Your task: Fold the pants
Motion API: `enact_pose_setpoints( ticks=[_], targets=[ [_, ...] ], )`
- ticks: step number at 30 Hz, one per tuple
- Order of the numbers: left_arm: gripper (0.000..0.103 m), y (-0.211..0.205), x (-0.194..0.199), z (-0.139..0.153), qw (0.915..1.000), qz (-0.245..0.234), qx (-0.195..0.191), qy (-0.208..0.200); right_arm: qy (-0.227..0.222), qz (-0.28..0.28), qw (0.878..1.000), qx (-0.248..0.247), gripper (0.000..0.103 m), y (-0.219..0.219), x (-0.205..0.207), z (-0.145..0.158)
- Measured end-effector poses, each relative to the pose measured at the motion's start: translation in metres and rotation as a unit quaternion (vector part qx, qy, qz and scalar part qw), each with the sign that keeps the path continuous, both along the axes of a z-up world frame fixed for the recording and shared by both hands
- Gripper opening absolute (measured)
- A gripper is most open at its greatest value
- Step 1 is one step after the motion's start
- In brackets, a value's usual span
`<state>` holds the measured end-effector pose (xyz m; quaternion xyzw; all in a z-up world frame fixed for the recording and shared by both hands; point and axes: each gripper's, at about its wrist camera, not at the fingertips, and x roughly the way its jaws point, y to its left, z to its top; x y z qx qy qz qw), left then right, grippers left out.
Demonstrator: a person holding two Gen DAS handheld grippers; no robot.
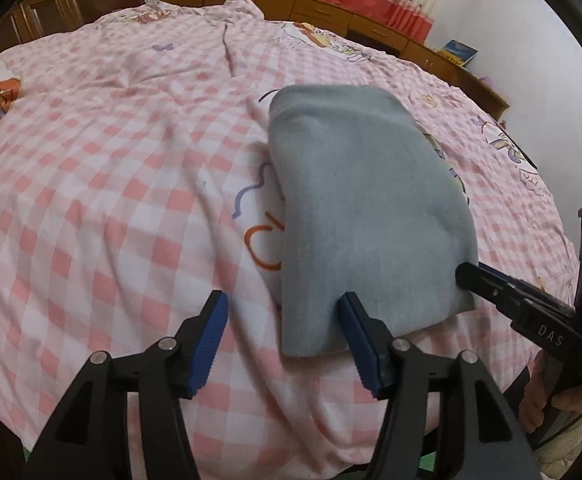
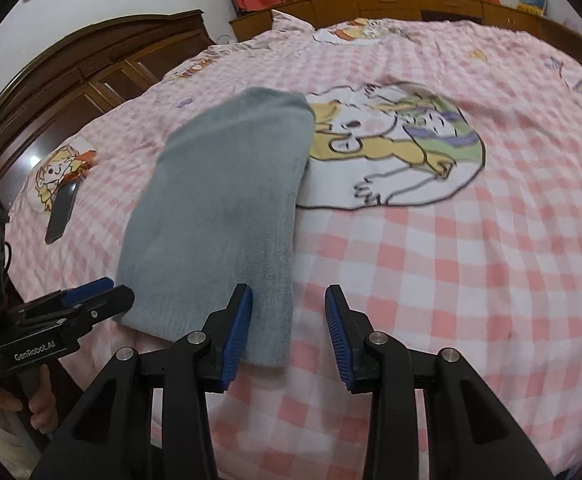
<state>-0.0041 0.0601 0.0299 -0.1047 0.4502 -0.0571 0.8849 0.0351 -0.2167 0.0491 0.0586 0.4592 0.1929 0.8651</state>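
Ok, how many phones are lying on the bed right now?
1. A dark phone lies flat on the pink checked bedspread, to the left of the folded grey pants, beside the cartoon girl print. Others could be hidden beneath the fabric.

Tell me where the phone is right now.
The phone lies on the checkered bedspread at the far left of the right wrist view, beside a cartoon girl print, left of the folded grey pants.

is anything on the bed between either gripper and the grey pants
Nothing visible. The grey pants lie folded on the checked bedspread, near edge right at the open left gripper and open right gripper. The phone lies off to the side.
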Motion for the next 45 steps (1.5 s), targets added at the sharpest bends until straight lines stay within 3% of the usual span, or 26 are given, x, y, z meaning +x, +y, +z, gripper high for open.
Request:
enact_pose_setpoints(
  ticks=[7,12,17,30,45],
  targets=[
    [0.067,-0.012,-0.018,0.011,0.9996,0.0,0.027,-0.004,-0.014,0.01,1.0,-0.012,0.037,0.006,-0.024,0.02],
    [0.083,-0.025,-0.029,0.016,0.9992,-0.001,0.04,-0.006,-0.026,0.026,0.999,-0.027,0.038,0.016,-0.039,0.025],
    [0.084,-0.035,-0.032,0.016,0.9981,-0.003,0.062,-0.002,-0.019,0.022,0.999,-0.036,0.04,0.017,-0.043,0.019],
    [0.084,-0.035,-0.027,0.001,0.9979,0.013,0.06,0.022,0.001,0.022,0.998,-0.053,0.04,0.023,-0.042,0.003],
    [0.084,-0.043,-0.032,0.004,0.9983,-0.01,0.056,0.007,0.001,0.024,0.998,-0.054,0.04,0.025,-0.043,0.002]
  ],
)
